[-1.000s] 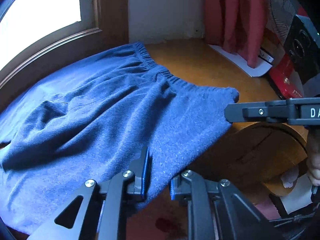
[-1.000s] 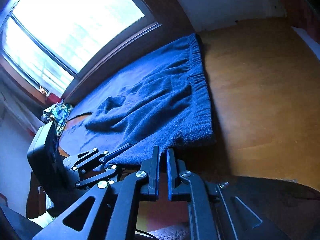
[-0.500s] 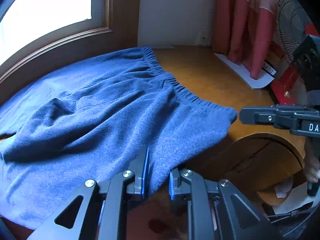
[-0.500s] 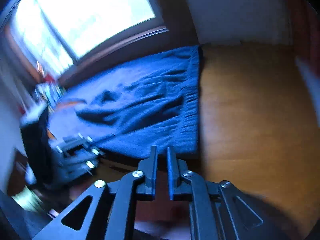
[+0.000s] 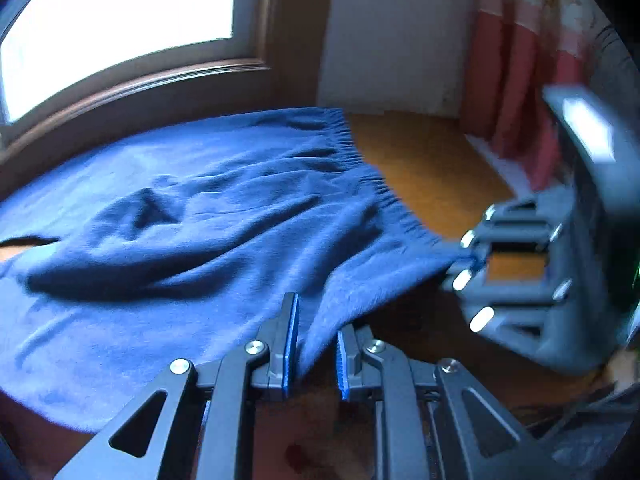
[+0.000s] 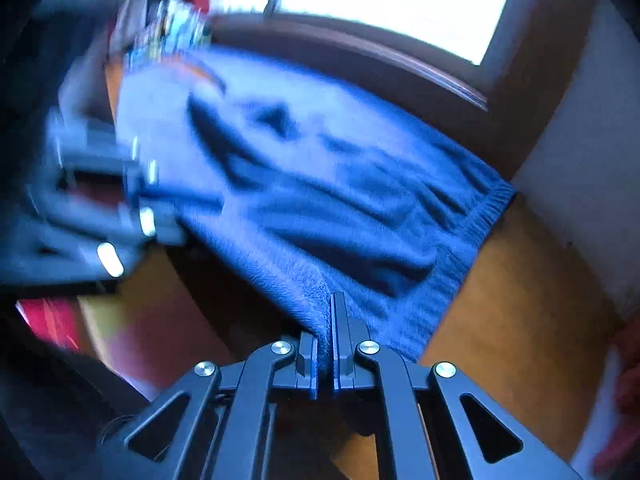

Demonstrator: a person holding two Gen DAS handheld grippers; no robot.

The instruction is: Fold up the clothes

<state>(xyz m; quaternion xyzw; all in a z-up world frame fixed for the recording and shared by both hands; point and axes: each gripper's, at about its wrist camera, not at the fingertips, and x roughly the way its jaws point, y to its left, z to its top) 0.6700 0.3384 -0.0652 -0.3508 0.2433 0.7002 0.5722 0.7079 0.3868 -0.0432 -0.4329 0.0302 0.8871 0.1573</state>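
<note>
Wooden tabletop [image 5: 432, 168] under a window [image 5: 120, 28], white wall and red curtain [image 5: 516, 80] behind. One blue garment [image 5: 192, 232] lying spread across tabletop, elastic waistband [image 5: 360, 160] toward bare wood, long axis parallel to window. Left gripper [image 5: 316, 344] jaws parted, cloth edge between. Right gripper [image 6: 326, 344] jaws pinched tight on waistband corner.

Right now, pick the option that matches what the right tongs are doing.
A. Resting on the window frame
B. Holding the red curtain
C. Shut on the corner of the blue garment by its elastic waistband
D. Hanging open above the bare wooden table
C: in the right wrist view the right tongs have their jaws pressed together with a corner of the blue garment pinched between them.
</note>
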